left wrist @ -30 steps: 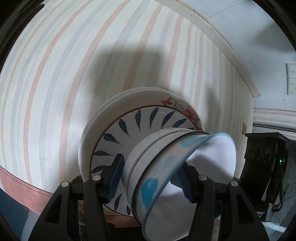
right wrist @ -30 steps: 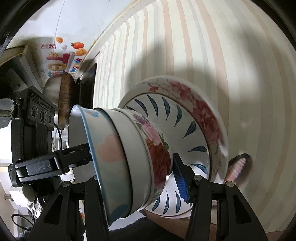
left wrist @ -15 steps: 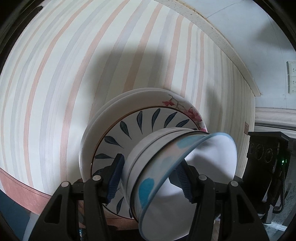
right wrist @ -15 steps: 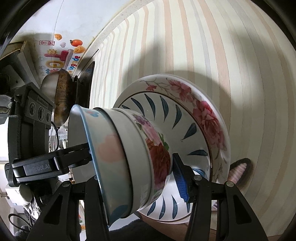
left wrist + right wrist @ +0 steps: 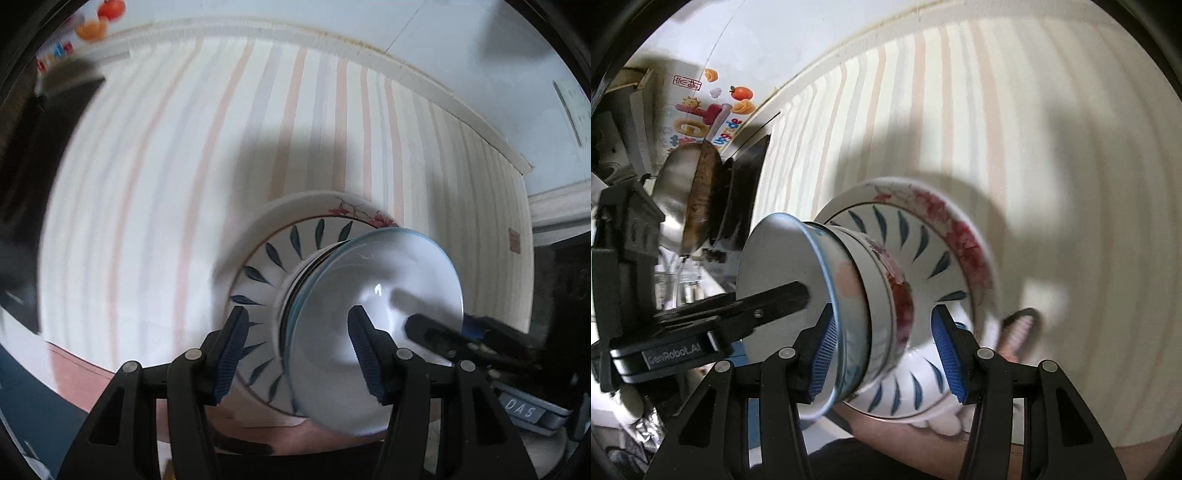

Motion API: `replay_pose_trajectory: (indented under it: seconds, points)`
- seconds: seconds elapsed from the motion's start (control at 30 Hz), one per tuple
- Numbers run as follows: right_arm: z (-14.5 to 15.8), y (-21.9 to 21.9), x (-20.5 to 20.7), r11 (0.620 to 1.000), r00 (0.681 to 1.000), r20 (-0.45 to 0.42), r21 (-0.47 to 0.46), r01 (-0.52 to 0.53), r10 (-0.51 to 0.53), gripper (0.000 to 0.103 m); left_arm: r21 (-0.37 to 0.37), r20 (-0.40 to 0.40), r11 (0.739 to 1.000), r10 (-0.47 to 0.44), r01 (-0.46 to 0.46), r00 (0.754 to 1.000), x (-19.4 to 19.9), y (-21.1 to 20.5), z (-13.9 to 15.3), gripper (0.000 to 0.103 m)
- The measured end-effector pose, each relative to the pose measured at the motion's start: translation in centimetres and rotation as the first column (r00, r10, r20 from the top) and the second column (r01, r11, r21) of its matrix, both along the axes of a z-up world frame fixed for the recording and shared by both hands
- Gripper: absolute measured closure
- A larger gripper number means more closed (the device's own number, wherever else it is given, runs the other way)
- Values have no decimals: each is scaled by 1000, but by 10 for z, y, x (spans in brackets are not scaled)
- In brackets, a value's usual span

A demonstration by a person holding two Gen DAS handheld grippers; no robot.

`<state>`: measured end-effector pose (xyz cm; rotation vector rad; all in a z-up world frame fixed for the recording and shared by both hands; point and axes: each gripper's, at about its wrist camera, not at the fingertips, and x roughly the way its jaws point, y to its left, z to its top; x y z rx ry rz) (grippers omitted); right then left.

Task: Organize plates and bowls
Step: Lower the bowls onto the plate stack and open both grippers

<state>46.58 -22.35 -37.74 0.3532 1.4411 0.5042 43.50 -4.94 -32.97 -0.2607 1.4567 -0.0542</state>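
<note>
Left hand-held gripper [image 5: 297, 349] and right hand-held gripper [image 5: 884, 349], both clamped, angled downward

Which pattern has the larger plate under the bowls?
Red flowers on its rim; right wrist view.

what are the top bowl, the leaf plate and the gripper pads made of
Top bowl: probably glazed ceramic, maybe melamine; smooth white inside with a bright glint and a thin blue rim.
Leaf plate: likely glazed ceramic; glossy white with painted blue leaves.
Gripper pads: seemingly rubber or soft plastic; matte blue with fine ribs, mounted on black hard-plastic fingers.
</note>
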Motion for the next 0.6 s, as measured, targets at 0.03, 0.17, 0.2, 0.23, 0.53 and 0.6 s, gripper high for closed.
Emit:
replay_pose_trajectory:
  seconds: [0.03,0.17,0.2,0.23,0.53,0.6]
  points:
    - [5,-2,-3,1000,1000,18,-19,7,-6,49,13,12,1000,-6,6,1000,-4,1,4,49]
    - [32,-7,-21,995,995,93,-90,38,-29,48,62,79,998,-26,21,997,-19,3,26,49]
    - [39,-7,-25,994,994,107,-100,47,-37,48,69,91,997,-31,25,995,-23,4,30,49]
    - [46,-8,-30,992,991,124,-115,58,-44,46,80,109,996,-36,27,993,-27,6,35,49]
    - [106,-8,-83,954,948,294,-229,194,-122,13,171,269,985,-69,22,961,-67,20,81,13]
    - [119,-8,-97,943,933,331,-239,230,-143,13,171,299,985,-72,21,952,-78,23,92,13]
